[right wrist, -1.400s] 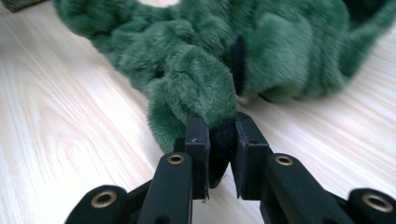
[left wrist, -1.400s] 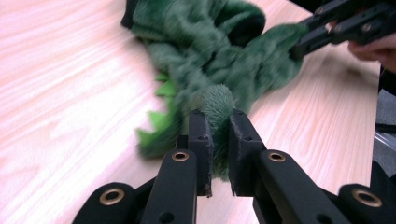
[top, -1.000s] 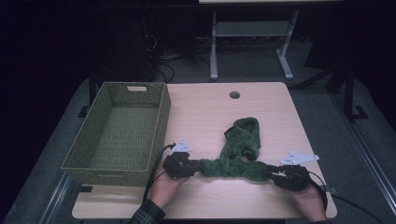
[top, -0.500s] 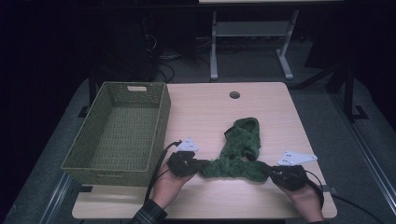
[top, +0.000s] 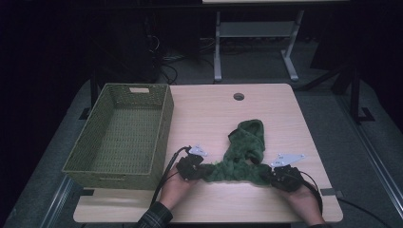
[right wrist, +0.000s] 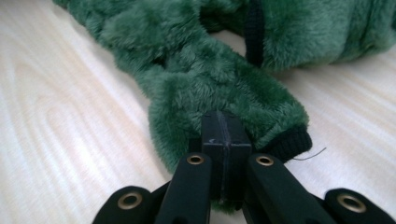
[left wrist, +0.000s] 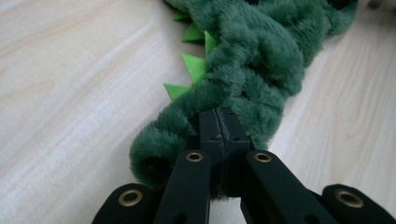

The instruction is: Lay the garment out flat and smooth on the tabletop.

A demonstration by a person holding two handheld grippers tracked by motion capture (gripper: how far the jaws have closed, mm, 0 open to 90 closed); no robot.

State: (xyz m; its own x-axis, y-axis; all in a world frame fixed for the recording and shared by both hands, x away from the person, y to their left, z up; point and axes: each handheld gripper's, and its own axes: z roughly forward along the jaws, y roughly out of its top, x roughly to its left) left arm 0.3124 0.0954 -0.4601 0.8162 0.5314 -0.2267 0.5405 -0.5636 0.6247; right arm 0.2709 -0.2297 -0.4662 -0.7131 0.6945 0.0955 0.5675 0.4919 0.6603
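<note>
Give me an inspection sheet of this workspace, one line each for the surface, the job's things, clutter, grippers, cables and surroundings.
Surface: light wooden table with a round hole near its far edge.
Job's things: fuzzy green garment with light green spikes, lying rumpled on the near half; woven green basket standing at the table's left, nothing in it.
Clutter: nothing seen.
Grippers: left gripper pinching one end of the garment, right gripper pinching the other end by a black cuff; both low at the tabletop.
Cables: black cable trailing from the left gripper; another from the right.
Surroundings: dark room, grey floor, white table frame beyond.
</note>
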